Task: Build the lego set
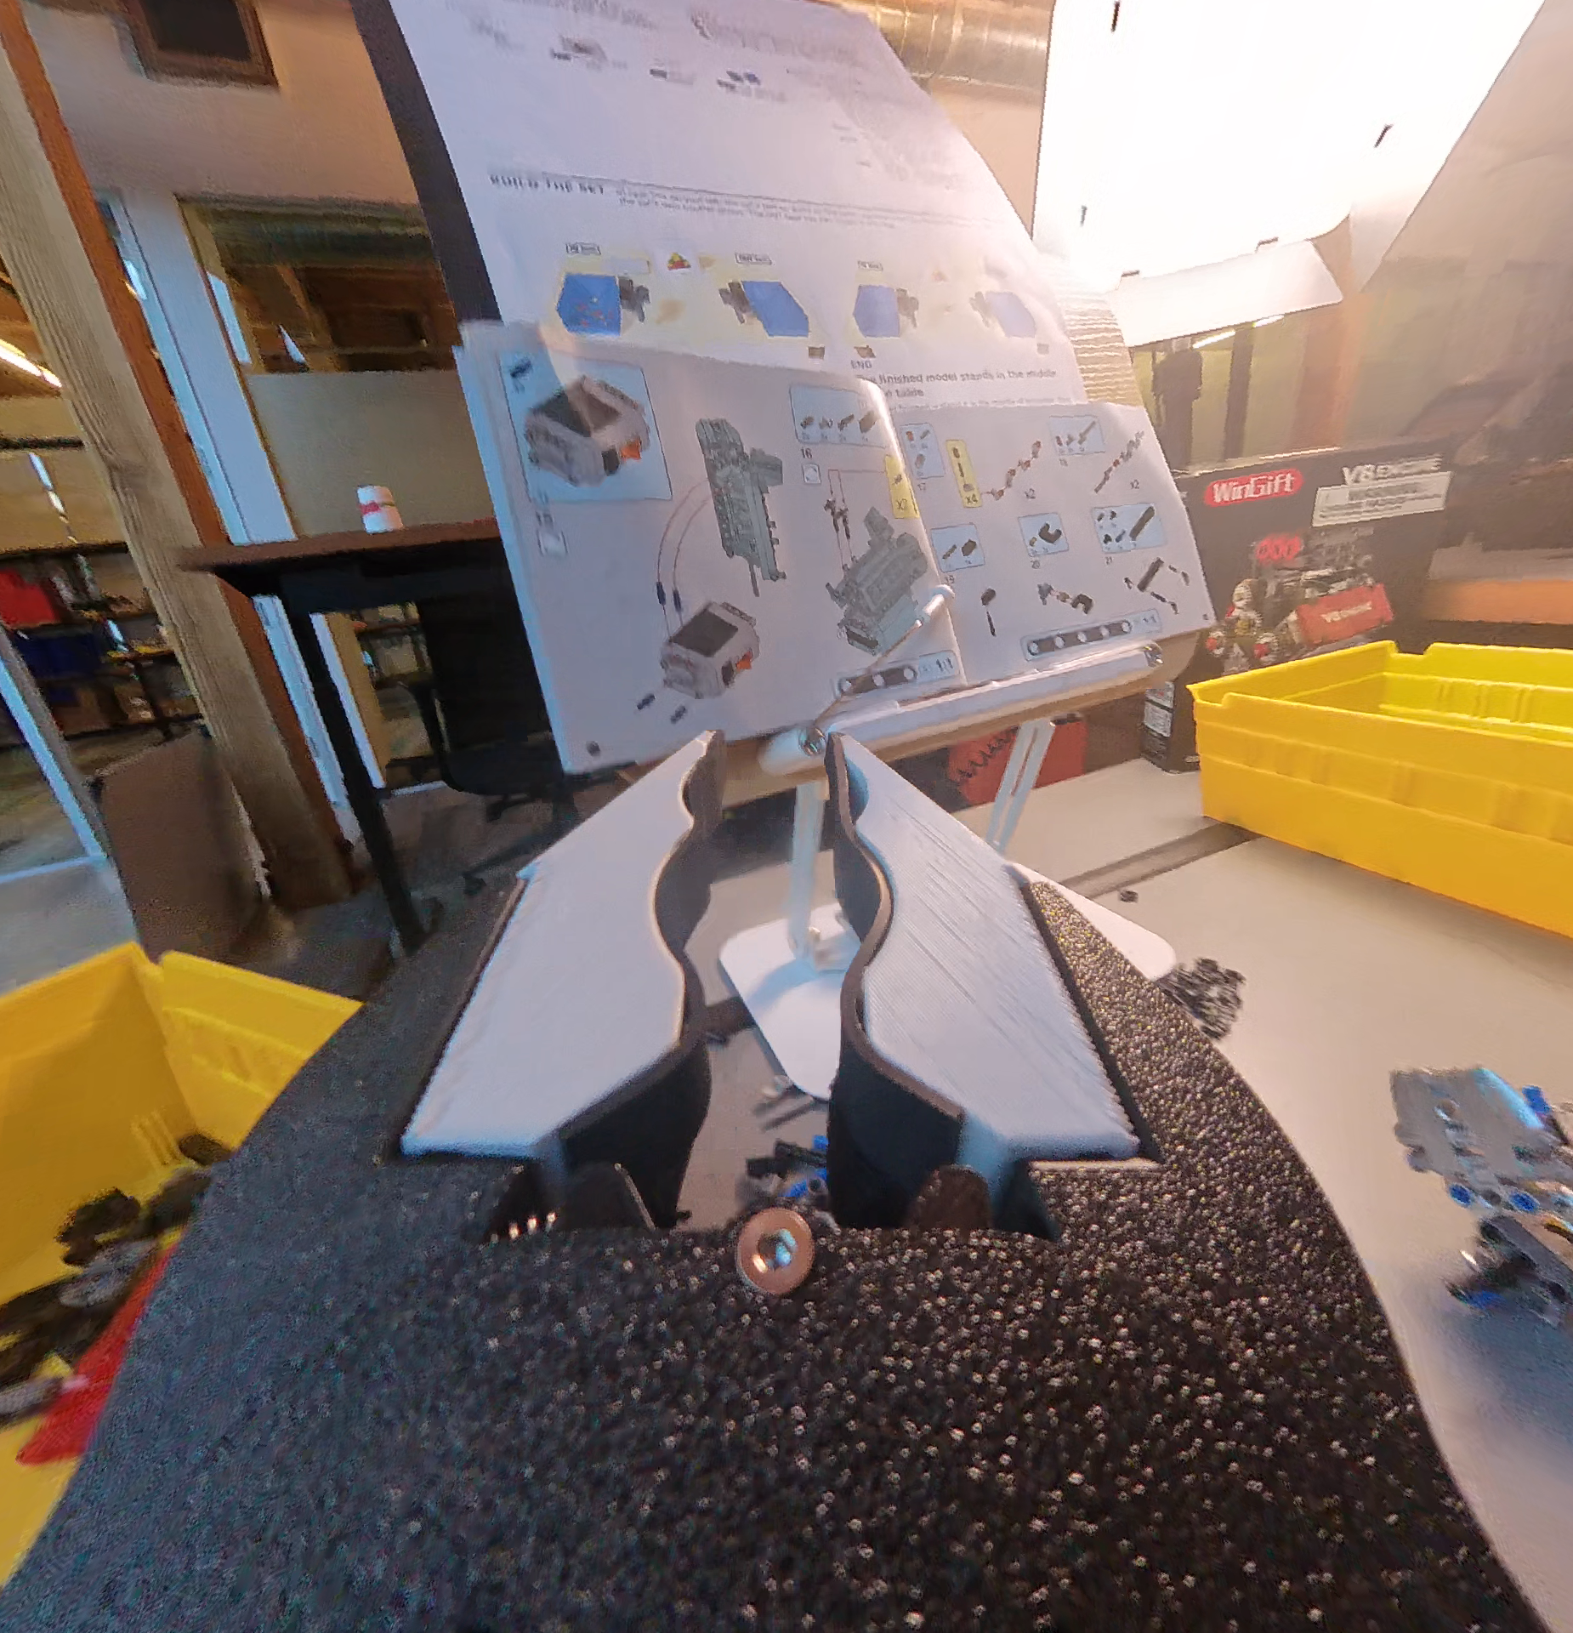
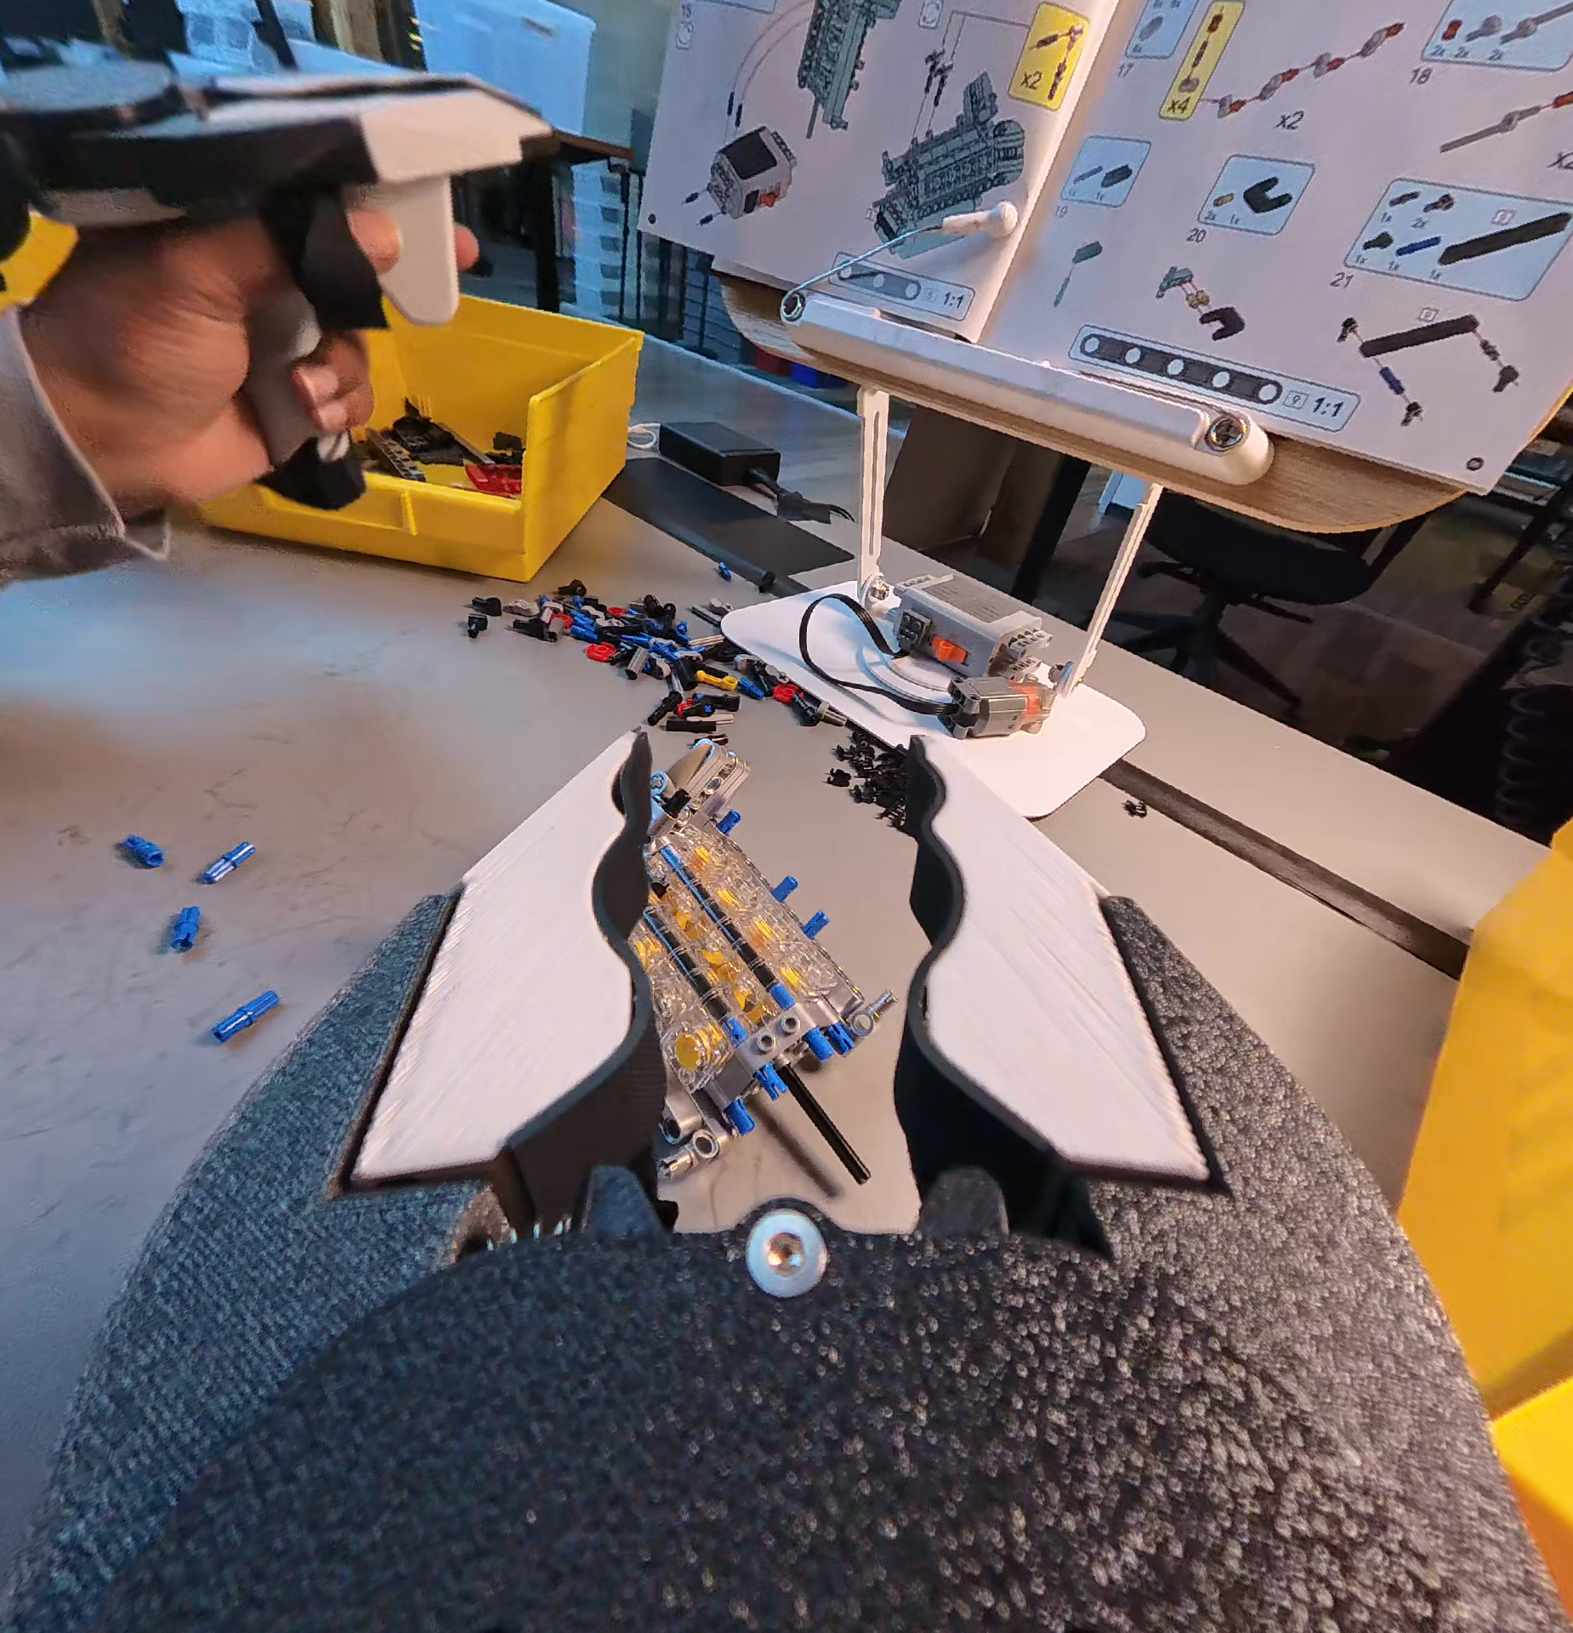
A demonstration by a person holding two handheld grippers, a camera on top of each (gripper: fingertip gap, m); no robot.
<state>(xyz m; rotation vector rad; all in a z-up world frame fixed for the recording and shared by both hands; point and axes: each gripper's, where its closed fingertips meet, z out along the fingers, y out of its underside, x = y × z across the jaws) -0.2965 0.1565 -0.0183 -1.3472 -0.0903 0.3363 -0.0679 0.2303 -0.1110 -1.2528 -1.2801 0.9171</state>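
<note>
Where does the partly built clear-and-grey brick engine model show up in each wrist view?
Left wrist view: engine model at the right edge, low, blurred, on the grey table.
Right wrist view: centre, lying on the table between the open fingers of the right gripper.
Shared landmark: the white book stand holding the instruction booklet.

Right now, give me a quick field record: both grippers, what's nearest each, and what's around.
left gripper: open, empty, raised, facing instruction booklet on stand
right gripper: open, above brick engine assembly, contact unclear
table: loose pile of small connector pins, four blue pins apart
stand base: grey battery box, motor
left side: yellow parts bin
</note>
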